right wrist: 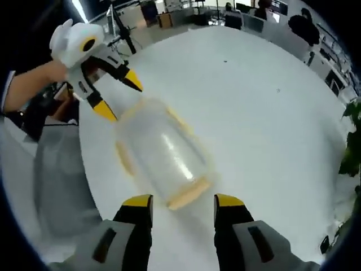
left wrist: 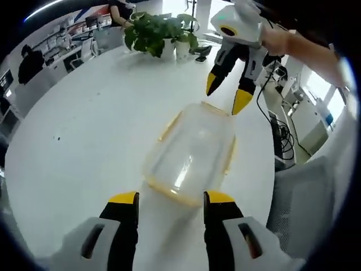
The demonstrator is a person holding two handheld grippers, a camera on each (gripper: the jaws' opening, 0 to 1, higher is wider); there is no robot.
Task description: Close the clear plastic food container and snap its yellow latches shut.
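Both tongs are held open, with nothing gripped. From the left gripper (left wrist: 170,199), the clear plastic food box with yellow latches (left wrist: 192,152) is seen at twelve o'clock on the round white table (left wrist: 96,118), and the right gripper (left wrist: 228,96) is seen past the box at one o'clock. From the right gripper (right wrist: 183,201), the left gripper (right wrist: 119,96) is seen at eleven o'clock. The lid seems to be on. Each end latch should be pressed down flat while the box is kept from sliding.
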